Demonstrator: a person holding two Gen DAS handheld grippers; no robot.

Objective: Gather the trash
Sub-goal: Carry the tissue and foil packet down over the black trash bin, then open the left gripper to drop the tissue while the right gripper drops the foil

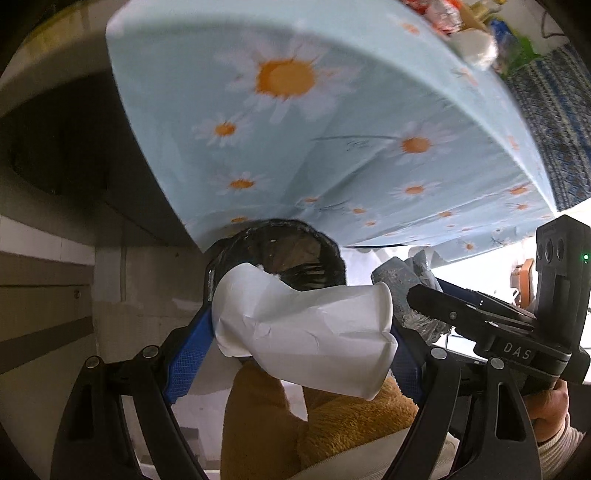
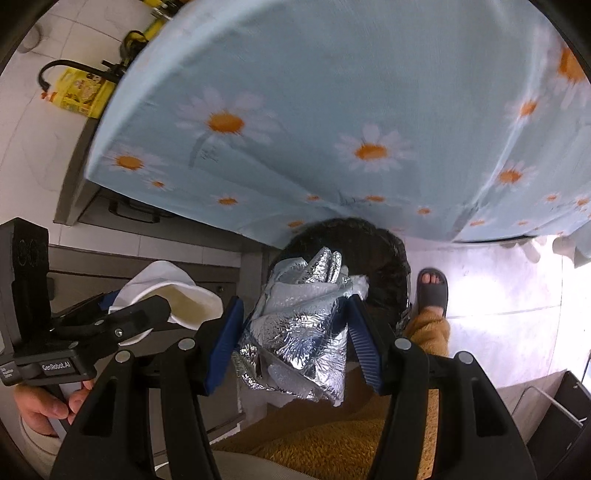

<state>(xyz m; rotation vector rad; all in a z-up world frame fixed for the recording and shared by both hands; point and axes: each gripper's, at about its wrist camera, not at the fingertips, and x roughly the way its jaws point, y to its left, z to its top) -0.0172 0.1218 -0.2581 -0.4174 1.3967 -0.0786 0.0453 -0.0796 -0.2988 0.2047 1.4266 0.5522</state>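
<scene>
My left gripper (image 1: 301, 325) is shut on a crumpled white paper cup (image 1: 306, 332), held sideways above a black-lined trash bin (image 1: 295, 254) that stands on the floor under the table edge. My right gripper (image 2: 295, 328) is shut on a crumpled silver foil wrapper (image 2: 299, 332), held over the same bin (image 2: 373, 254). The two grippers are side by side: the foil (image 1: 402, 291) shows to the right in the left wrist view, and the cup (image 2: 177, 295) to the left in the right wrist view.
A table with a light blue daisy tablecloth (image 1: 295, 122) overhangs the bin; more wrappers (image 1: 461, 29) lie on its top. The person's orange-trousered leg (image 2: 332, 435) and sandalled foot (image 2: 432, 291) are beside the bin. A yellow bottle (image 2: 81, 92) stands on the counter.
</scene>
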